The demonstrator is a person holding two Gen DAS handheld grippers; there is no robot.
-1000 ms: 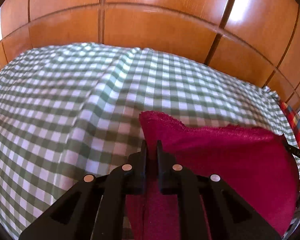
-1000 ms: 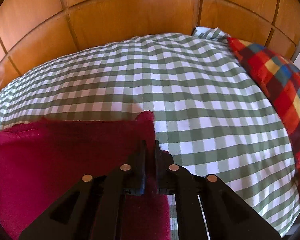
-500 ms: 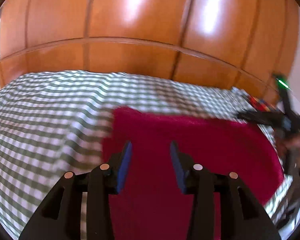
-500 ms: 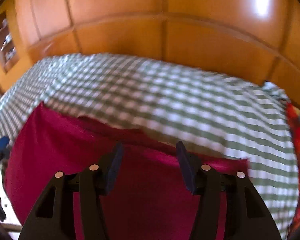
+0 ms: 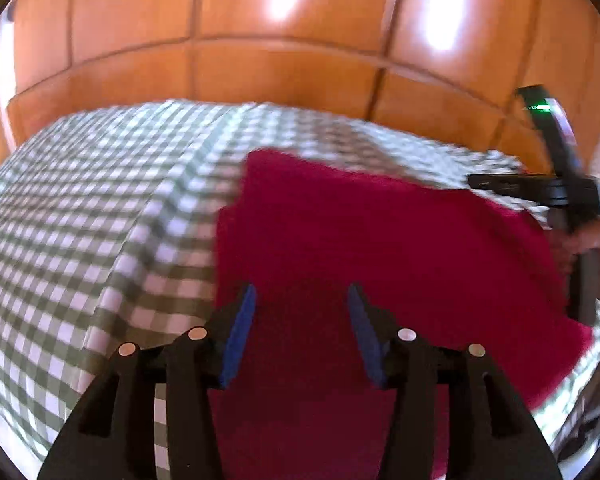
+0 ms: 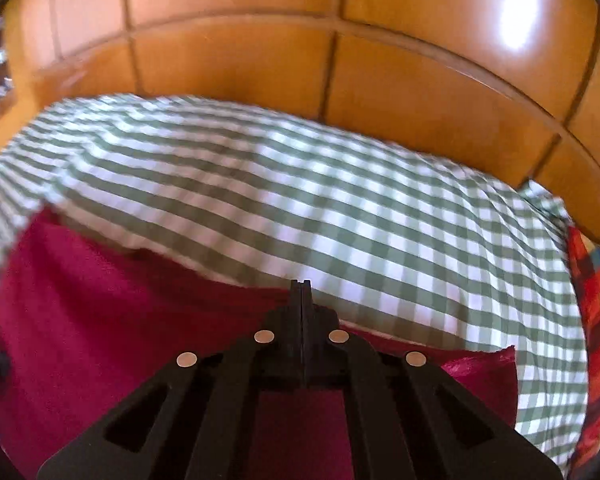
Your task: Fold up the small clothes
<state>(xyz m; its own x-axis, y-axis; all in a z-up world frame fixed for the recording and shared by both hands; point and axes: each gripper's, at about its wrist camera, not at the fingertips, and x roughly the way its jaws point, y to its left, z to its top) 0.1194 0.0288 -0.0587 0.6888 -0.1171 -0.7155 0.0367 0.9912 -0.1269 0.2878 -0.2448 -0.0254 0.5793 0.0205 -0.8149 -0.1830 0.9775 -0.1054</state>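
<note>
Left gripper [image 5: 300, 312] open-jawed above crimson cloth [image 5: 380, 240], clear of it.

Black left claw [image 5: 300, 320] with blue pads [image 5: 238, 340], apparently silver screws

Crimson cloth [image 5: 380, 240], green-checked bedsheet [image 6: 300, 208]

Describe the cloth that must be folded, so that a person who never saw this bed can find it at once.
Look at the bed with the green-and-white checked sheet, in front of the orange wooden panel wall. On its near side lies the dark red towel-like cloth, flat. It is the only plain, one-colour fabric: the sheet is checked and the red, yellow and blue plaid fabric lies at the right edge.
</note>
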